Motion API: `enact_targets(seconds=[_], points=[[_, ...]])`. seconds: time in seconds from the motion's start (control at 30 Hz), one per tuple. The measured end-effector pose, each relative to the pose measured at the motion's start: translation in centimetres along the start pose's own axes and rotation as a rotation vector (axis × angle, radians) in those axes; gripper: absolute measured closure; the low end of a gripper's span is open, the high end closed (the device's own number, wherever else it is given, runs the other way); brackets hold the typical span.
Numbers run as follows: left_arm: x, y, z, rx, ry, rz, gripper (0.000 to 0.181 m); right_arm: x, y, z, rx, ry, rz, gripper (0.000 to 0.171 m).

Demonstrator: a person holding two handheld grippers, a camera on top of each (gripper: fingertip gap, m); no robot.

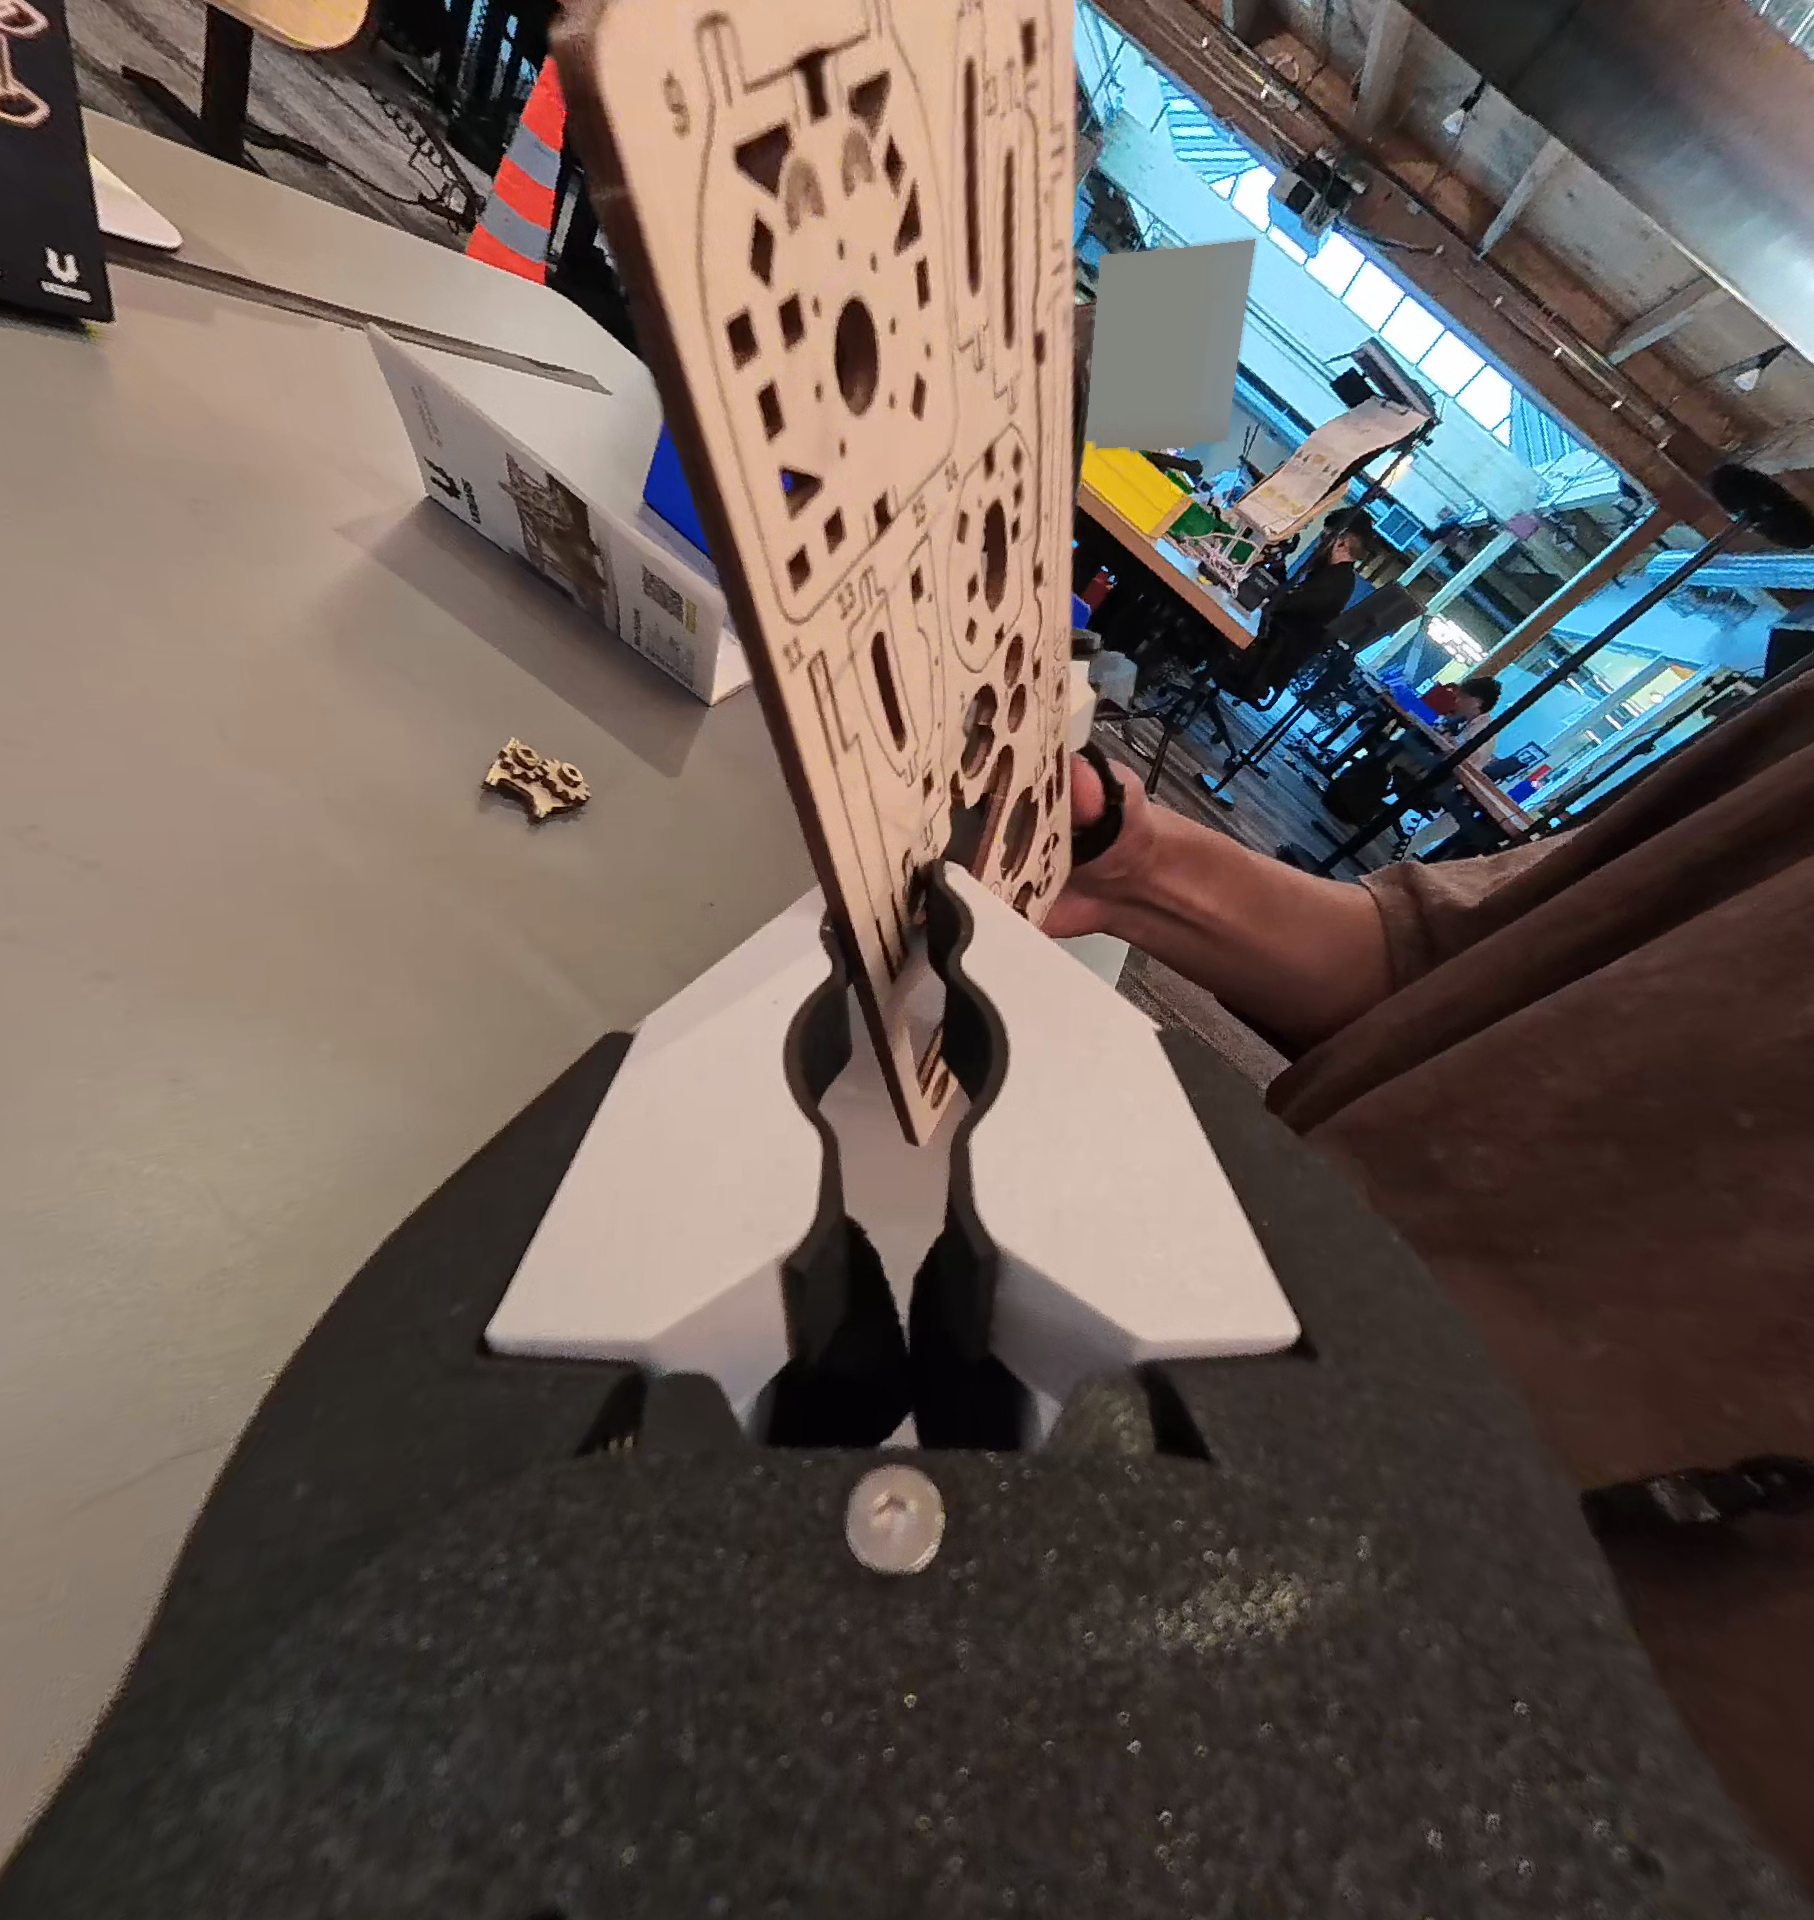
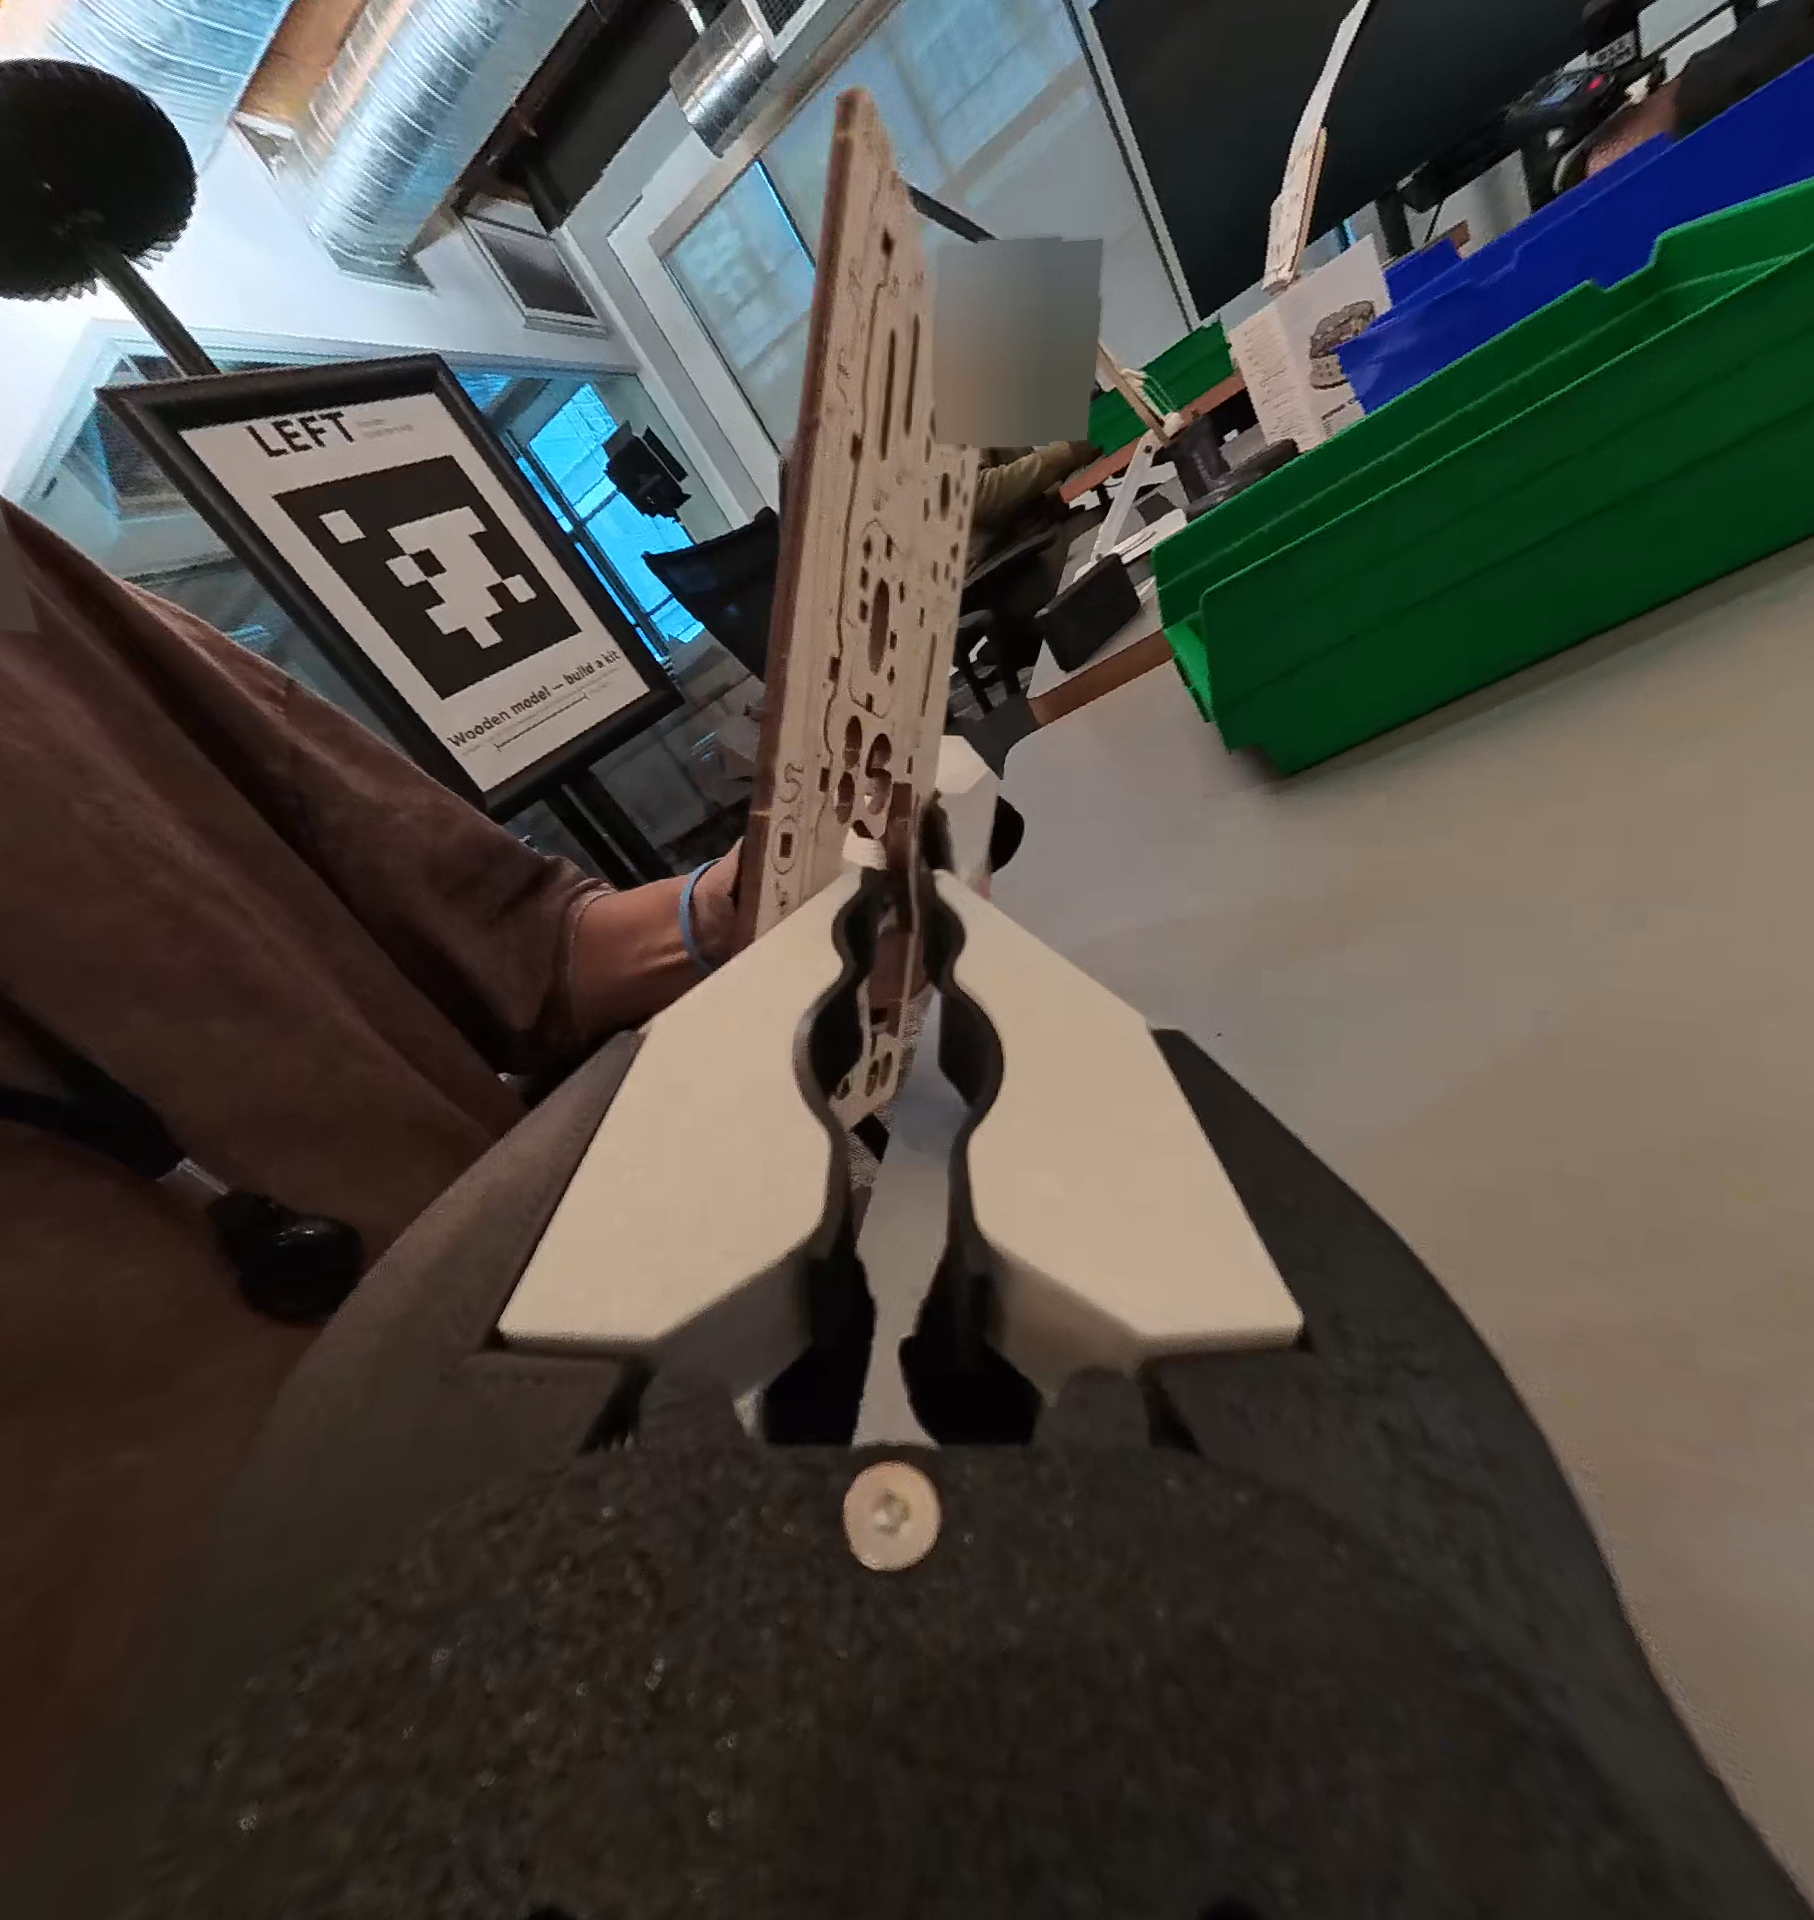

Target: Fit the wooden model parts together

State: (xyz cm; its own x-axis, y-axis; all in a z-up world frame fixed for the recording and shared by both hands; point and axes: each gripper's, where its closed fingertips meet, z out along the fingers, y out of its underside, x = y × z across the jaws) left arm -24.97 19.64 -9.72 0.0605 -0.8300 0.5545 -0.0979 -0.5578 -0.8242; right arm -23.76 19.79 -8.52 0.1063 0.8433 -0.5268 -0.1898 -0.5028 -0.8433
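A laser-cut wooden sheet [image 1: 841,416] with many outlined parts and several empty holes stands upright above the grey table [image 1: 207,935]. My left gripper [image 1: 890,914] is shut on its lower corner. In the right wrist view the same sheet [image 2: 861,582] shows nearly edge-on, and my right gripper [image 2: 898,888] is shut on its lower edge from the other side. The left gripper's white finger [image 2: 970,800] shows just beyond the sheet. A small assembled wooden gear piece [image 1: 535,779] lies on the table to the left, apart from both grippers.
A folded booklet [image 1: 560,540] stands behind the gear piece, with a dark box [image 1: 20,156] at the far left. Green bins [image 2: 1505,520] and a blue bin [image 2: 1609,208] line the table's right side. A framed marker sign [image 2: 415,582] stands left. A person's hand [image 1: 1131,873] is behind the sheet. Only a small space, under 4 cm, lies between the two pairs of fingers. Both grippers' tips are roughly 20 cm from the small assembled wooden gear piece [image 1: 535,779].
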Motion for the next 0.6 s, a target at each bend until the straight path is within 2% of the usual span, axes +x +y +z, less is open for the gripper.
enact_targets(seconds=[0.1,0.27,0.33,0.43,0.6], points=[[0.0,0.1,0.1,0.000,0.007,-0.013,0.172,-0.1,0.1,0.0,0.010,-0.021,0.020,0.166],[0.2,0.1,0.2,0.007,0.025,-0.029,0.173,0.7,0.1,-0.2,0.027,0.003,0.041,0.151],[0.4,0.1,0.3,0.006,0.035,-0.027,0.174,0.5,0.2,-0.1,0.030,-0.017,0.062,0.154],[0.7,0.1,0.7,0.011,0.049,-0.043,0.173,-0.5,0.2,0.3,0.059,-0.073,0.084,0.167],[0.5,0.1,0.8,0.016,0.063,-0.107,0.173,-0.2,0.3,0.2,0.051,-0.014,0.028,0.169]])
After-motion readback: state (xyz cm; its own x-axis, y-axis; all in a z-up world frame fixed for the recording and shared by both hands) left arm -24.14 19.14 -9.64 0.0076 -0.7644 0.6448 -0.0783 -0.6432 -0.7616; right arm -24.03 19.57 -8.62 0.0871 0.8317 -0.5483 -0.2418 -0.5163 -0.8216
